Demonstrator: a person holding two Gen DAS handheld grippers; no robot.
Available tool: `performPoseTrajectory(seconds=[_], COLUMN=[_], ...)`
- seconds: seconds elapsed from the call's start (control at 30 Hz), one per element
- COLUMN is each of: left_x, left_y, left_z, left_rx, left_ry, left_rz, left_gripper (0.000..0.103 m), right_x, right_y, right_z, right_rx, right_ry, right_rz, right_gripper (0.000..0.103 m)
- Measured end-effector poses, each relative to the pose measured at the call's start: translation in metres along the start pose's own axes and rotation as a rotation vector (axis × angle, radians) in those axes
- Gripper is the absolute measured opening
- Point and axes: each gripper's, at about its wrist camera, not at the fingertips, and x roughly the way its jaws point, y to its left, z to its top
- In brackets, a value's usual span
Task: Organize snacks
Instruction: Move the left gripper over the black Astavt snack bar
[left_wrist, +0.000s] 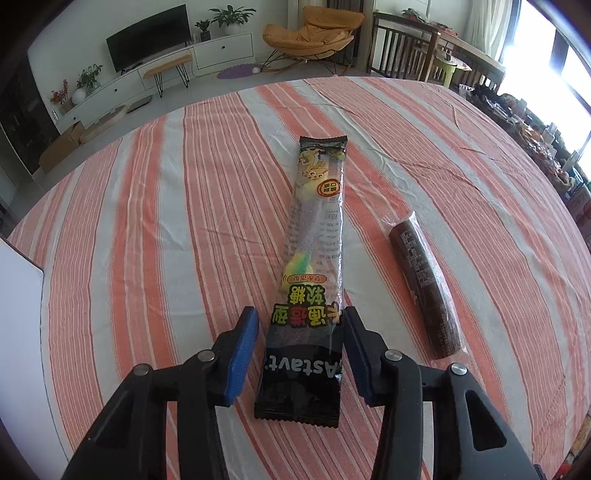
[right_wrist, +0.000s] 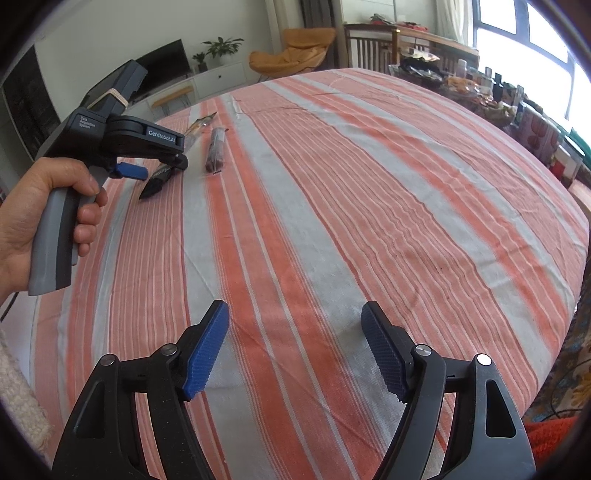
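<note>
A long black and yellow candy packet (left_wrist: 314, 266) lies lengthwise on the striped tablecloth (left_wrist: 147, 221). My left gripper (left_wrist: 301, 332) is open, its blue pads on either side of the packet's near end, the right pad touching or nearly touching the wrapper. A dark brown snack roll in clear wrap (left_wrist: 424, 288) lies to the right of the packet. In the right wrist view the left gripper (right_wrist: 155, 162), held by a hand, sits over the packet (right_wrist: 155, 181) with the roll (right_wrist: 217, 149) beside it. My right gripper (right_wrist: 295, 325) is open and empty over the cloth.
A white box edge (left_wrist: 18, 314) stands at the table's left. Cluttered items (right_wrist: 517, 110) line the table's far right side. Chairs, a TV stand and an orange lounge chair (left_wrist: 314, 33) stand beyond the table.
</note>
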Motion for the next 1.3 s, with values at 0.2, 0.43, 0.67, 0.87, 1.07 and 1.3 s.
performPoseTrajectory(seconds=[0.2,0.43,0.67,0.87,1.07,1.3], left_x=[-0.018,-0.059,-0.103,-0.100,-0.093,-0.065], left_y=[0.011,0.017,0.005,-0.001,0.001,0.016], left_z=[-0.031,-0.111,-0.194,-0.194,-0.158,-0.129], left_rx=[0.006,-0.012,0.024,0.055,0.025,-0.062], left_ry=[-0.030,-0.030,-0.040,0.048,0.027,0.003], left_rz=[0.021,0.058,0.090,-0.109,-0.146,-0.101], left_gripper=[0.028,0.028,0.043,0.088,0.088,0.088], right_x=[0.000,-0.001,-0.002,-0.002,-0.002,-0.002], right_y=[-0.001,-0.001,-0.003,-0.001,0.000,-0.001], right_z=[0.000,0.000,-0.001,-0.001,-0.001,-0.001], right_rx=[0.002,0.008,0.017,0.013,0.013,0.014], right_ry=[0.000,0.000,0.000,0.001,0.000,0.000], right_rz=[0.003,0.006,0.009,-0.001,0.000,0.001], right_gripper=[0.077,0.077,0.077,0.077,0.077,0.077])
